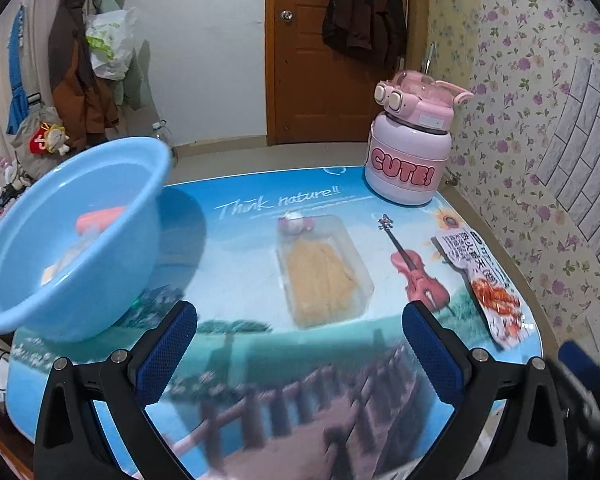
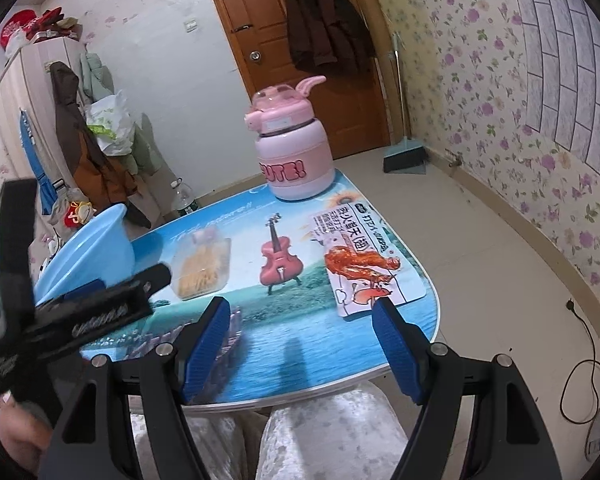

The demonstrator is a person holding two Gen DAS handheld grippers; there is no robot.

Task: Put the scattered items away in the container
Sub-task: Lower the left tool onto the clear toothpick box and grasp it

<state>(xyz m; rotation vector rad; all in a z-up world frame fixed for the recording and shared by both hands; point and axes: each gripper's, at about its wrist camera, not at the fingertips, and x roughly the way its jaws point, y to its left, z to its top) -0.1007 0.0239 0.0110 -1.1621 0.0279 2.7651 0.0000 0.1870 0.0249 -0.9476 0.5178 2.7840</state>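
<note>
A light blue basin [image 1: 68, 240] stands at the table's left, with an orange item [image 1: 100, 216] and other blurred things inside; it also shows in the right wrist view [image 2: 88, 252]. A clear packet of yellow strips [image 1: 324, 276] lies mid-table, just ahead of my open, empty left gripper [image 1: 300, 344]; it also shows in the right wrist view [image 2: 202, 268]. A chicken snack packet [image 2: 364, 260] lies at the right edge, ahead of my open, empty right gripper [image 2: 300, 344]; it also shows in the left wrist view [image 1: 484, 284]. A pink bottle [image 1: 408, 148] stands at the far right.
The table [image 2: 300, 320] has a printed scenery top with a violin picture. The left gripper's body [image 2: 80, 312] shows at the left of the right wrist view. Coats hang on the door and wall behind. A dustpan [image 2: 406, 158] stands on the floor.
</note>
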